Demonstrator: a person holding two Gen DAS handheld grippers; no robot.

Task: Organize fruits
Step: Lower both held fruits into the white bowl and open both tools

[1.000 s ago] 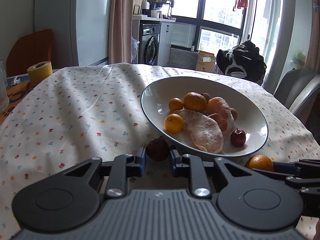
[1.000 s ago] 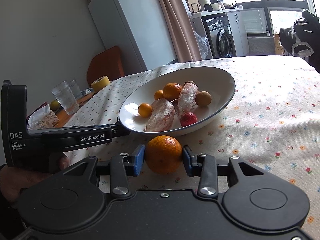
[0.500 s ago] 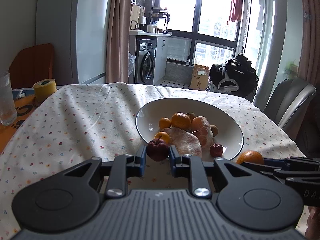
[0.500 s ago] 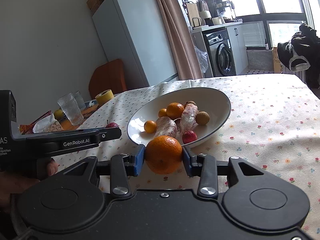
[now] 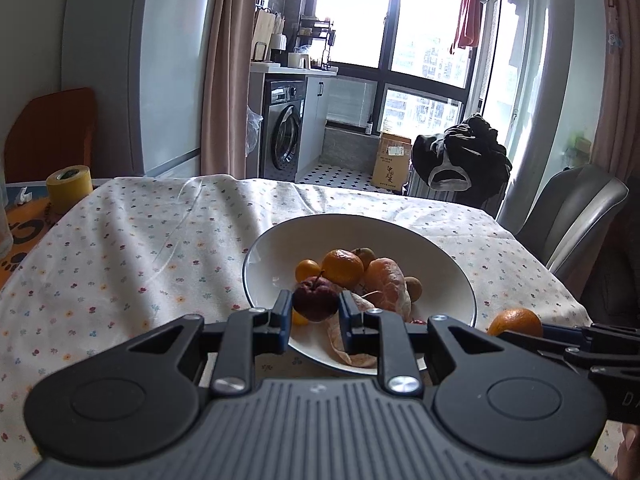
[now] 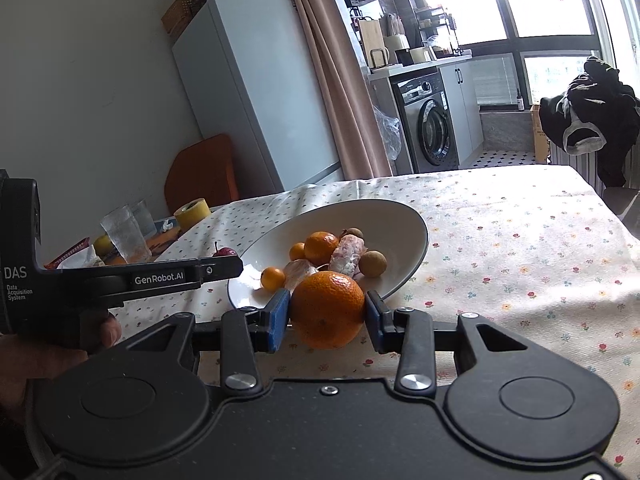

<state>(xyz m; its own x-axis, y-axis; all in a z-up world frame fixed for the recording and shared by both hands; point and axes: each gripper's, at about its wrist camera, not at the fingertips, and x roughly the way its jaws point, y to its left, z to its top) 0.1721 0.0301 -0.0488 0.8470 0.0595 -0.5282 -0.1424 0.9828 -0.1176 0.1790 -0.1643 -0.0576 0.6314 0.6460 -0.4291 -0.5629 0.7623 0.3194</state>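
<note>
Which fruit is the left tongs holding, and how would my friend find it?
Start at the big white bowl on the flowery tablecloth. Just above its near rim, the left tongs pinch a small apple. It is dark red, wrinkly and has a stem, while the fruits beside it in the bowl are orange or pale.

The left gripper occupies the lower centre of the frame, its jaws closed on a dark red apple. Behind it, the white bowl rests on the floral tabletop and contains a mandarin. At lower right, the right gripper holds an orange.
</note>
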